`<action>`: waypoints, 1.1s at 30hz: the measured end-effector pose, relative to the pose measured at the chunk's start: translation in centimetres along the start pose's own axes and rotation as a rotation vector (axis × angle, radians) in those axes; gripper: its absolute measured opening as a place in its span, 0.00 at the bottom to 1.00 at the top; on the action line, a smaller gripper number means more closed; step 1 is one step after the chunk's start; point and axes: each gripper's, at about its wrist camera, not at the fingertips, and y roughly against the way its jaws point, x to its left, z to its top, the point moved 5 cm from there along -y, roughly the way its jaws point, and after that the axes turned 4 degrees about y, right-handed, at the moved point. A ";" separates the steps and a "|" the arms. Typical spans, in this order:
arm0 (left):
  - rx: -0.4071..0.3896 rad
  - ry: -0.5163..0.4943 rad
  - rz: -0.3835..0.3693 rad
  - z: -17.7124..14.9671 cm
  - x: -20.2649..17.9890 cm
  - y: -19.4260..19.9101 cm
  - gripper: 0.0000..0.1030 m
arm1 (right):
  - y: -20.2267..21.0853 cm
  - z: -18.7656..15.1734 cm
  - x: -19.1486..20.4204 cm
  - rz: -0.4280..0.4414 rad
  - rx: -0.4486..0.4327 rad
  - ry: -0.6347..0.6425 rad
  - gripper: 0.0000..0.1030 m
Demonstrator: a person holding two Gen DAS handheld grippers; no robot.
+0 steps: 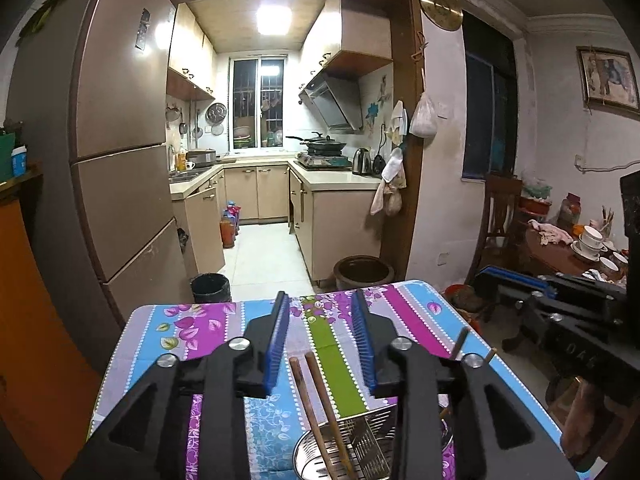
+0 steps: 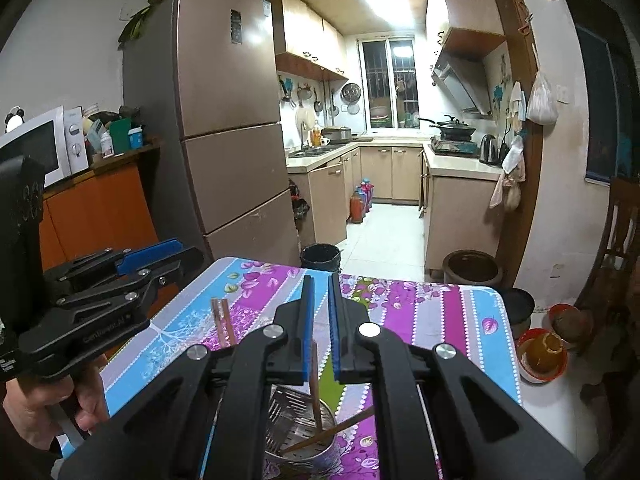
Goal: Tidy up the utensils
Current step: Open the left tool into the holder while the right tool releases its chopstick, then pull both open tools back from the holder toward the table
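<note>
A steel perforated utensil holder [image 1: 344, 448] stands on the table with the striped floral cloth [image 1: 192, 328], with two brown chopsticks [image 1: 316, 392] leaning in it. My left gripper [image 1: 322, 300] is open and empty above and just behind the holder. In the right wrist view the holder [image 2: 304, 436] sits under my right gripper [image 2: 320, 280], whose jaws are nearly closed with a narrow gap. One chopstick [image 2: 315, 384] rises from the holder to the base of the pads [image 2: 307, 320]; whether it is gripped I cannot tell. Another chopstick [image 2: 332, 432] lies slanted in the holder. Two more chopstick tips [image 2: 222, 320] show to the left.
The left gripper body [image 2: 100, 300] and a hand show at left in the right wrist view. A fridge [image 2: 224, 128], a black bin [image 2: 320, 256], a brown crock [image 2: 472, 268], bowls on the floor [image 2: 542, 354] and a cluttered side table [image 1: 580, 248] surround the table.
</note>
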 end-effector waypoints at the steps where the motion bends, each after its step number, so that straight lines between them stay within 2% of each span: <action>1: 0.000 0.002 0.001 0.0 0.1 0.0 0.38 | 0.2 0.1 -0.1 -0.003 -0.004 0.000 0.25; 2: -0.001 0.004 0.004 0.1 0.2 0.0 0.42 | 0.3 0.2 -0.1 -0.005 -0.010 -0.003 0.34; 3: -0.004 0.006 0.007 0.1 0.3 0.1 0.46 | 0.6 0.2 -0.2 -0.005 -0.021 -0.008 0.49; 4: -0.007 0.008 0.010 0.1 0.3 0.2 0.53 | 0.8 0.3 -0.3 -0.006 -0.030 -0.010 0.55; 5: -0.011 0.009 0.014 0.2 0.4 0.4 0.59 | 1.1 0.4 -0.3 -0.010 -0.040 -0.008 0.56; 11: -0.042 0.025 0.034 0.5 1.1 2.3 0.71 | 3.1 1.0 -0.3 -0.026 -0.080 -0.001 0.70; 12: -0.057 0.022 0.041 0.6 1.2 3.0 0.72 | 3.6 1.1 -0.3 -0.029 -0.090 0.000 0.75; 16: -0.125 -0.004 0.071 0.8 1.4 6.9 0.81 | 6.7 1.7 0.0 -0.047 -0.147 0.014 0.85; 20: -0.200 -0.002 0.088 0.0 2.3 11.8 0.88 | 10.5 1.4 0.7 -0.066 -0.208 0.034 0.91; 24: -0.298 -0.013 0.110 -2.7 3.2 18.3 0.93 | 14.9 -0.1 1.8 -0.064 -0.280 0.043 0.94; 28: -0.345 -0.041 0.131 -7.4 3.7 23.6 0.94 | 19.8 -3.7 3.9 -0.060 -0.344 0.085 0.94; 33: -0.313 -0.069 0.102 -15.1 3.4 27.5 0.94 | 23.6 -11.3 7.0 -0.035 -0.359 0.109 0.94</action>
